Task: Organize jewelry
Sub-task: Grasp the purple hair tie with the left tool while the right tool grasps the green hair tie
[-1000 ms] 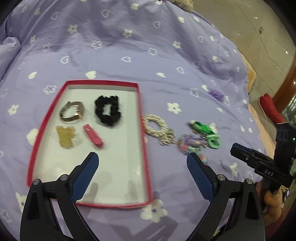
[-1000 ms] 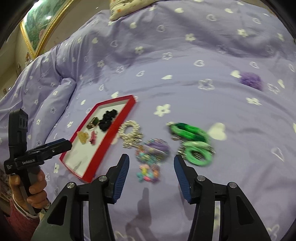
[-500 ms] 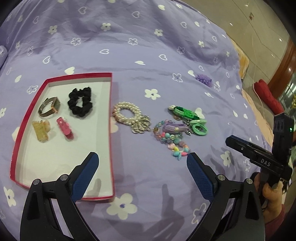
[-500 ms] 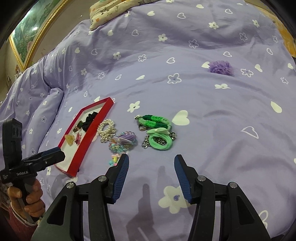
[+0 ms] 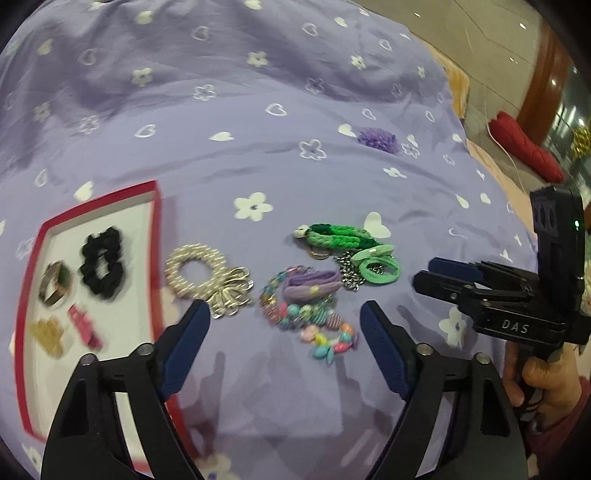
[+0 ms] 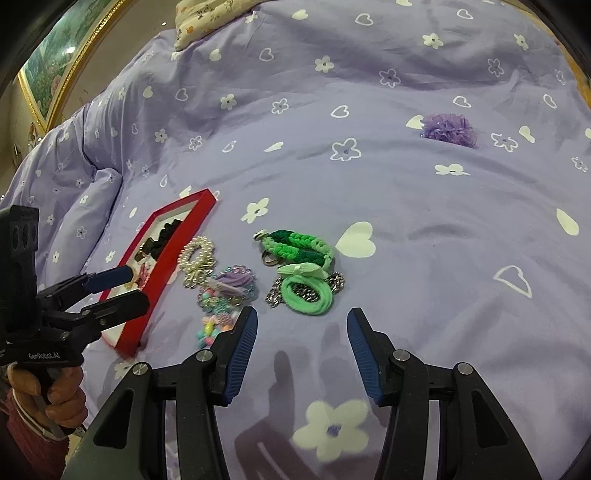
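A red-rimmed tray point(image 5: 157, 221) point(image 6: 177, 245) lies on the purple bedspread with a black scrunchie point(image 5: 101, 260), a gold watch point(image 5: 55, 284), a pink clip point(image 5: 85, 326) and an amber clip point(image 5: 48, 336) in it. Right of the tray lie a pearl bracelet point(image 5: 197, 273) point(image 6: 197, 254), a colourful bead bracelet with a purple tie point(image 5: 306, 302) point(image 6: 225, 291), a green braided keychain point(image 5: 336, 236) point(image 6: 295, 247) and a green hair tie on a chain point(image 5: 378, 266) point(image 6: 306, 291). My left gripper point(image 5: 284, 321) hovers over the bead bracelet, jaws closing, nothing between them. My right gripper point(image 6: 301, 328) is open just short of the green hair tie.
A purple fabric flower point(image 5: 378, 138) point(image 6: 448, 129) lies farther back on the bedspread. A pillow point(image 6: 207, 14) sits at the head of the bed. A red cushion point(image 5: 524, 147) lies on the floor beyond the bed's right edge. A hand point(image 6: 48, 391) grips the left tool.
My left gripper has swung right from over the tray to over the bead bracelet, and its jaws have narrowed. My right gripper has shifted right, from over the beads toward the green hair tie.
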{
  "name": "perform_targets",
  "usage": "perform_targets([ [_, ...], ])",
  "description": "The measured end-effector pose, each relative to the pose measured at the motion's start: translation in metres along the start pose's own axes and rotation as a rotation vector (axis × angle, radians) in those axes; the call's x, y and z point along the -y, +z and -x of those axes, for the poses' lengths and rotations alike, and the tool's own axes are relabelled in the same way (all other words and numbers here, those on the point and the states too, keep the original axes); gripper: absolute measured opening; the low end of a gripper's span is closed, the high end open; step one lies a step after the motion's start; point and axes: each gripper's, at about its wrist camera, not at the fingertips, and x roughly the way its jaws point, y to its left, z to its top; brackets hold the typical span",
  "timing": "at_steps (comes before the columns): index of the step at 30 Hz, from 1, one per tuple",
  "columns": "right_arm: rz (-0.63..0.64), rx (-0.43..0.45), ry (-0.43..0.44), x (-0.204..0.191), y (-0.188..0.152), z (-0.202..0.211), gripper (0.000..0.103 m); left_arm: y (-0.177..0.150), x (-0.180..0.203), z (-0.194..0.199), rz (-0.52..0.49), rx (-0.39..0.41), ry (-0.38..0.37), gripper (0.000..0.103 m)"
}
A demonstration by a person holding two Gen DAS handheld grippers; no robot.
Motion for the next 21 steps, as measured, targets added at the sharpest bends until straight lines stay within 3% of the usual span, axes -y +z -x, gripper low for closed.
perform_targets([
  [8, 0.006, -0.044, -0.004, 0.008, 0.008, -0.025, 0.038, 0.010, 0.013, -0.039, -0.066, -0.051, -0.041, 0.057],
  [10, 0.006, -0.057, -0.007, 0.010, 0.008, -0.030, 0.025, 0.012, 0.016, -0.046, -0.080, -0.063, -0.045, 0.044],
  [12, -0.001, -0.064, -0.006, 0.011, 0.008, -0.034, 0.008, 0.012, 0.021, -0.053, -0.106, -0.079, -0.054, 0.010],
  [16, -0.010, -0.047, 0.006, 0.013, 0.008, -0.029, 0.006, 0.009, 0.025, -0.053, -0.132, -0.073, -0.047, 0.006],
  [21, -0.037, -0.008, 0.031, 0.015, 0.010, -0.014, 0.004, 0.007, 0.012, -0.038, -0.075, -0.048, -0.071, 0.002],
])
